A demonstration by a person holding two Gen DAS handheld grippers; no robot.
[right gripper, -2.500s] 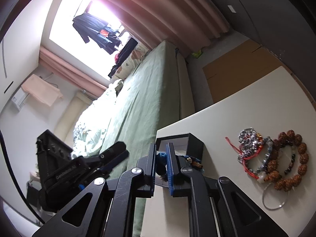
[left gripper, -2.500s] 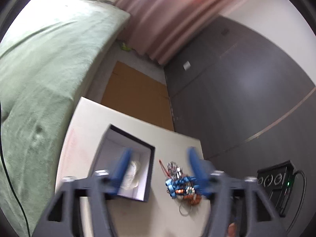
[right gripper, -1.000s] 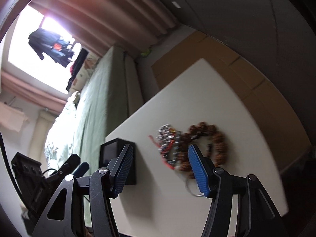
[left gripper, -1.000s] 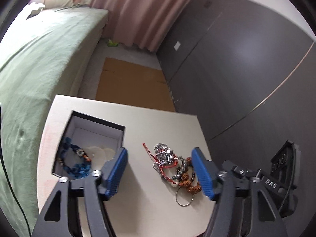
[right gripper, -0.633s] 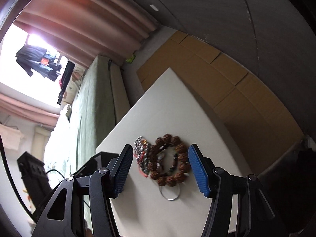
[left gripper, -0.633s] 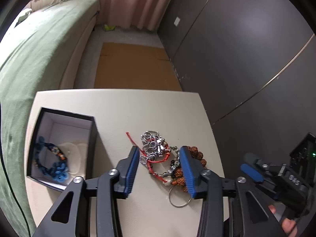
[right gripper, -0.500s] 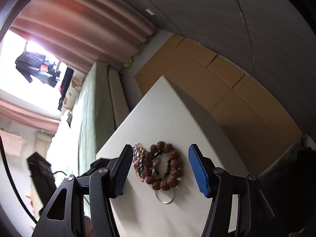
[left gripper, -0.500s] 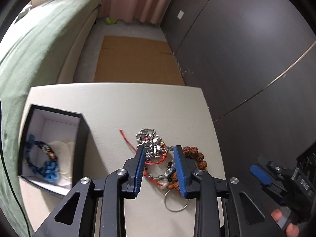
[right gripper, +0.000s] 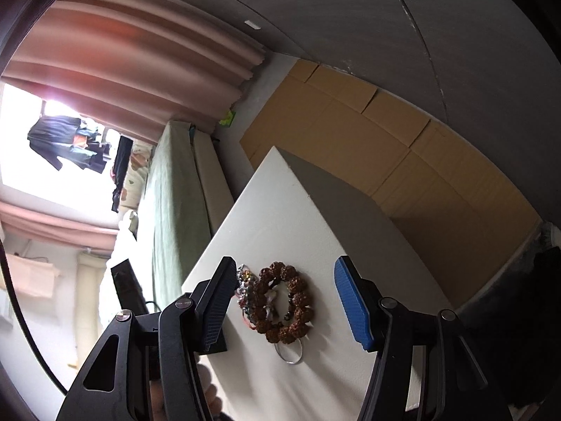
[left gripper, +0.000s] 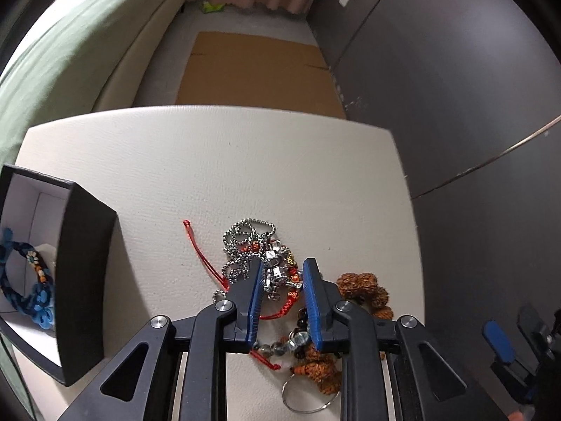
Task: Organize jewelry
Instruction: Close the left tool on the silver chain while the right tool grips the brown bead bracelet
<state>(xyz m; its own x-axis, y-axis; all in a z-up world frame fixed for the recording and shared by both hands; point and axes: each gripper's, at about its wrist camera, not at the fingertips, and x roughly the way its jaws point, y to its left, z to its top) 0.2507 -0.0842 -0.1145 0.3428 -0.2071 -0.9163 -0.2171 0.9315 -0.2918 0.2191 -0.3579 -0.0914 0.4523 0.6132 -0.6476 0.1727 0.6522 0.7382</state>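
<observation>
Where the white counter (left gripper: 245, 161) carries a tangled jewelry pile (left gripper: 280, 280), the left hand-held gripper (left gripper: 282, 277) sits low over it, jaws narrowed around a silver charm (left gripper: 275, 273) on a ball chain (left gripper: 245, 238); whether they grip it cannot be told. Brown bead bracelet (right gripper: 285, 301), red cord (left gripper: 203, 256) and key ring (right gripper: 289, 352) lie in that pile. Black box (left gripper: 84, 263), at the counter's left, contains a blue bracelet (left gripper: 24, 294); the right hand-held gripper (right gripper: 291, 303) hovers wide apart, holding nothing.

Left wrist looks closely down on the jewelry pile (left gripper: 280, 280); right wrist, higher, shares it.
</observation>
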